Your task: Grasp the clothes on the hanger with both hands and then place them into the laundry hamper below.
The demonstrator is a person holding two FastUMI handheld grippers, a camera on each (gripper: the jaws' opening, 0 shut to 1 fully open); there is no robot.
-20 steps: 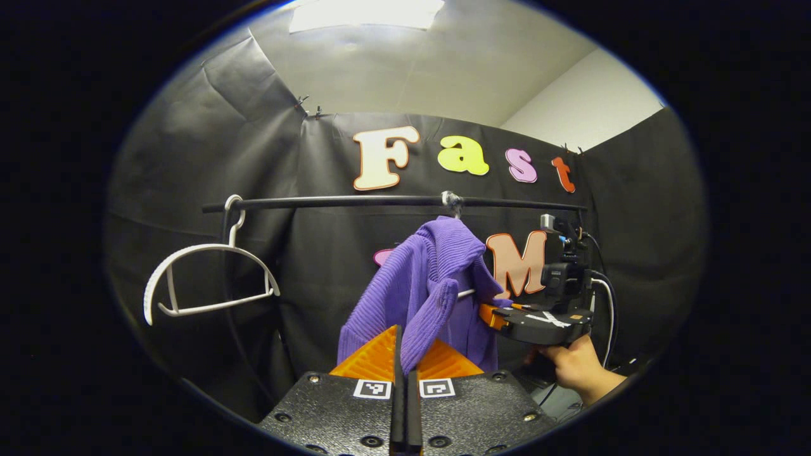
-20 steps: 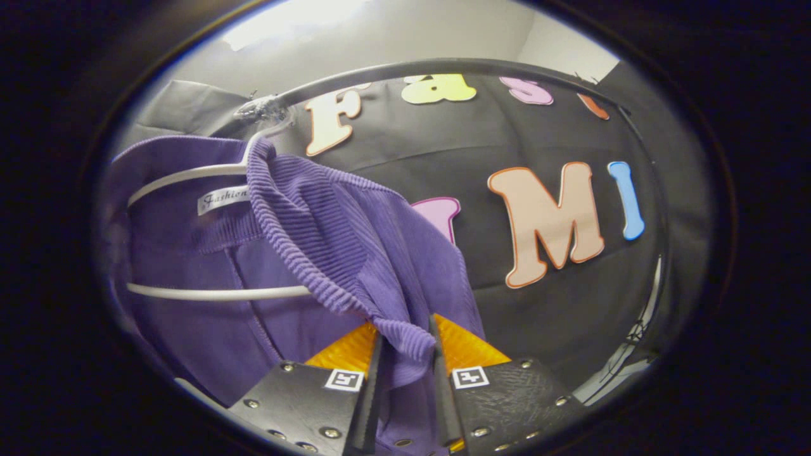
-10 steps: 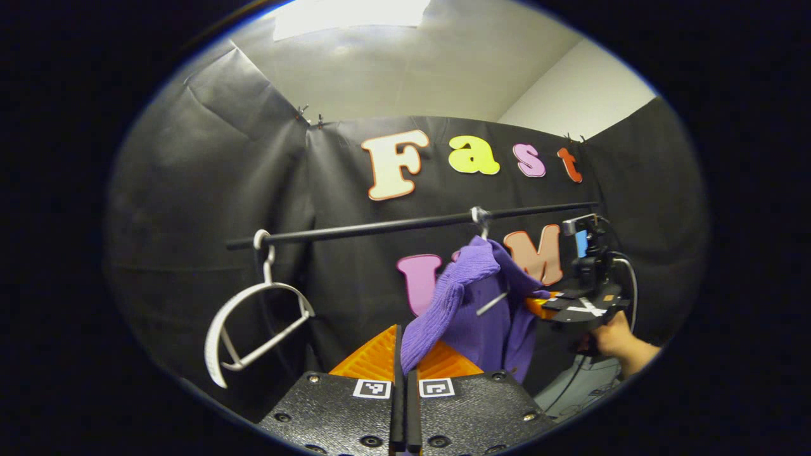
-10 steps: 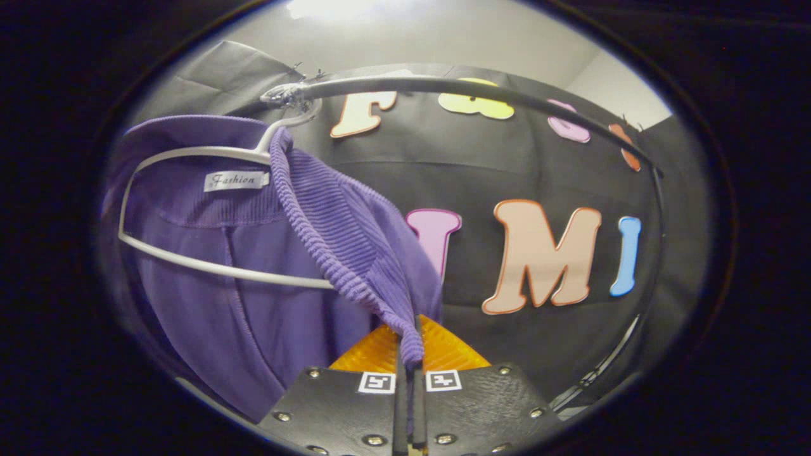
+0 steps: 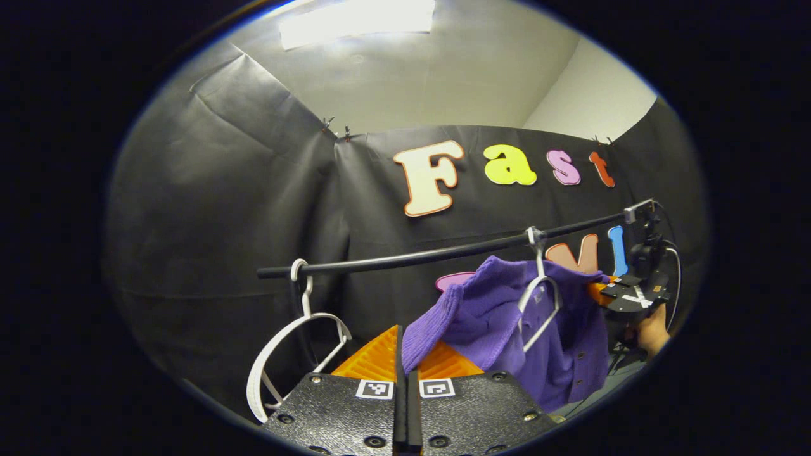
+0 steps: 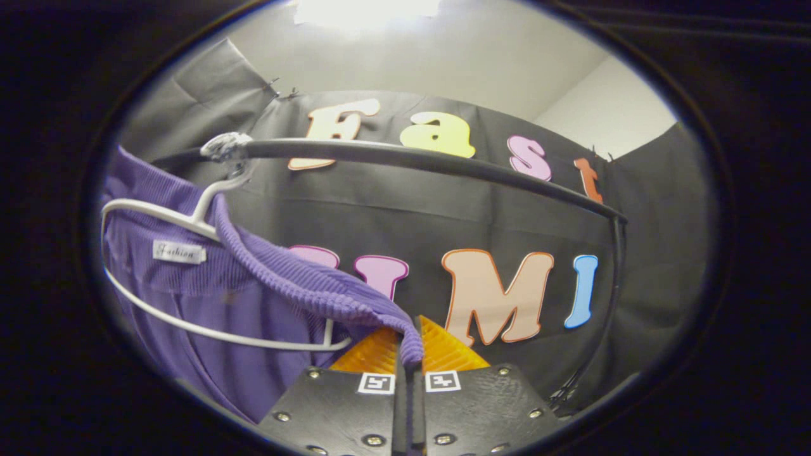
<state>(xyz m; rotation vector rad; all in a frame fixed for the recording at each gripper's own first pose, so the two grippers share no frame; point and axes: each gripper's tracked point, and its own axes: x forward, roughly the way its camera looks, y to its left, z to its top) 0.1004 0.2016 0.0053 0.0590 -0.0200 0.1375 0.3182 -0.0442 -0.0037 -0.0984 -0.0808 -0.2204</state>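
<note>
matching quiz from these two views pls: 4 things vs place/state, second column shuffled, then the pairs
Things:
1. purple cardigan
2. bare white hanger
3. black rail
4. left gripper

States:
A. hangs from the rail with nothing on it
B. shut on a ribbed edge of the knit
C. spread between both grippers, its hanger hooked on the rail
D. runs across the booth, carrying two hangers

Pairs: 1-C, 2-A, 3-D, 4-B

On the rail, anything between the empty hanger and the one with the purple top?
Nothing: in the left gripper view the rail runs bare from the empty hanger to the purple top on its hanger.
</note>
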